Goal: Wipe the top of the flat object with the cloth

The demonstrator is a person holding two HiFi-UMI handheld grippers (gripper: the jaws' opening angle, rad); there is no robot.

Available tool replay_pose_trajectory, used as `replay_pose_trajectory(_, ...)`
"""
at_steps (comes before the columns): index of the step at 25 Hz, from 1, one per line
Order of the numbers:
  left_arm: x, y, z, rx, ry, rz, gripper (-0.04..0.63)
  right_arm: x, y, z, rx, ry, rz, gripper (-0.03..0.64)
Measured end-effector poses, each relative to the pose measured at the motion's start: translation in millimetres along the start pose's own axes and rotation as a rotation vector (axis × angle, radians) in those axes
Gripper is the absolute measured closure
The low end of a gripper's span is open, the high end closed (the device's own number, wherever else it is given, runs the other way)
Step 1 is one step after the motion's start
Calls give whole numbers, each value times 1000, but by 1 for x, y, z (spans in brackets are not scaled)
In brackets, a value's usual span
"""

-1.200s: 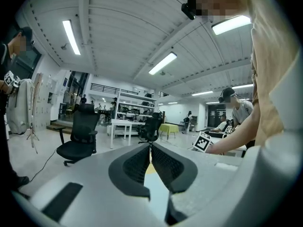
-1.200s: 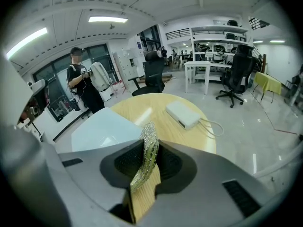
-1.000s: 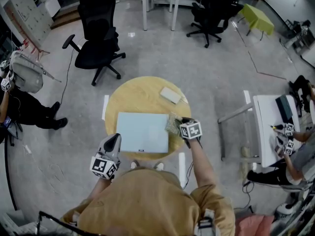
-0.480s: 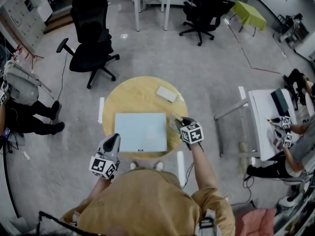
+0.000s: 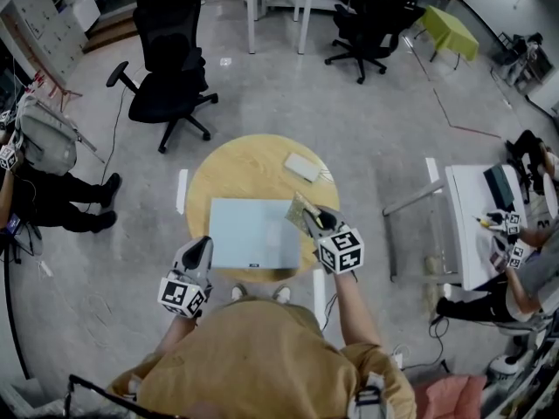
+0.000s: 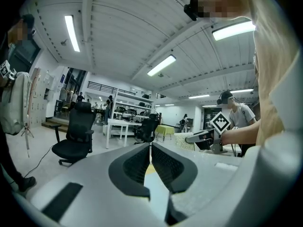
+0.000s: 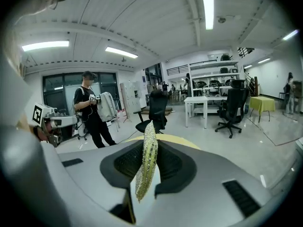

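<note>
Panel (image 5: 253,234) is lying flat on the round desk (image 5: 231,168), and I'd say the wiping hasn't started. The left gripper (image 5: 202,246) hangs just beside its near-left corner, fingers pressed together with nothing in them. Over at the panel's right edge, the right gripper (image 5: 310,218) has its fingers pinched on the cloth (image 5: 300,206), held edge-on. I'd get the cloth down flat on the top first, then keep light, even pressure and sweep across in overlapping passes so the panel doesn't slide.
</note>
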State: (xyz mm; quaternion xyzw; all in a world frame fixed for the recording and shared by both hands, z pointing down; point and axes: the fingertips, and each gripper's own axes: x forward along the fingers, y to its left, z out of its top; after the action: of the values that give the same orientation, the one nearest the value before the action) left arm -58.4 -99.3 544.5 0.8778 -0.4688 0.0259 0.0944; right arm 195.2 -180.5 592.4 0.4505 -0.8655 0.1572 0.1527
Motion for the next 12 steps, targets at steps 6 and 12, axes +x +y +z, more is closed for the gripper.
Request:
replay_pose_trajectory(6,-5,5,-3,5,-14,11,580,-1,44,37,-60,-105,24,555)
replay_pose_trajectory(12,-18,8,5,12,-23,35,580,-13,80,78,-104,-203,67,554)
